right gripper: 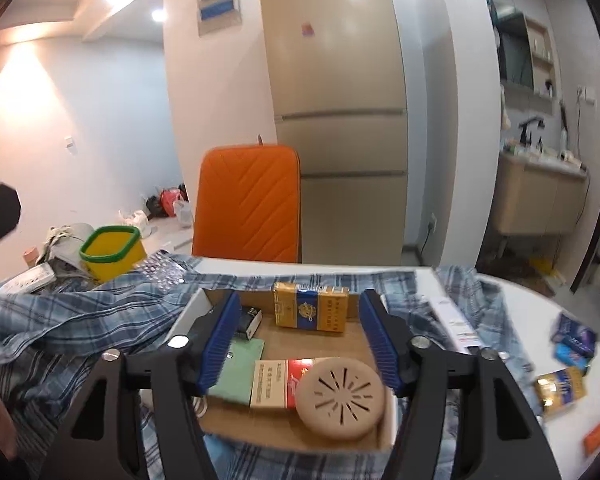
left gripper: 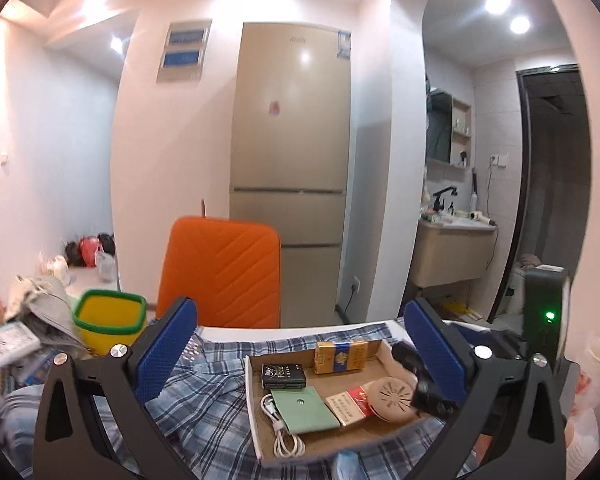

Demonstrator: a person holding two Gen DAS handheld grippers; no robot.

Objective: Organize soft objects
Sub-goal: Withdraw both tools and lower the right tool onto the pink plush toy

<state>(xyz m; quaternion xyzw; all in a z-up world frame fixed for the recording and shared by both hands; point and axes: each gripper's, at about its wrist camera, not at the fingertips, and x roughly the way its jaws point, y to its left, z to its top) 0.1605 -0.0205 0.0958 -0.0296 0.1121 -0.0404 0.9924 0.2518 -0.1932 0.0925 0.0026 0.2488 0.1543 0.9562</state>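
Observation:
A blue plaid shirt [left gripper: 204, 404] lies crumpled over the white table, and it also shows in the right wrist view [right gripper: 80, 320]. A shallow cardboard tray [left gripper: 260, 436] rests on it, holding small boxes, a green pouch [left gripper: 304, 408], a white cable and a round beige disc [right gripper: 342, 396]. My left gripper [left gripper: 300, 344] is open and empty, hovering above the tray [right gripper: 188, 312]. My right gripper [right gripper: 300, 340] is open and empty over the tray, its fingers either side of the disc and a red-and-white box [right gripper: 278, 384].
A yellow tub with a green rim [left gripper: 110, 320] stands at the left, next to crumpled paper and clutter. An orange chair back [left gripper: 220, 272] stands behind the table, with a fridge [left gripper: 292, 140] behind it. Small packets [right gripper: 564, 368] lie at the table's right.

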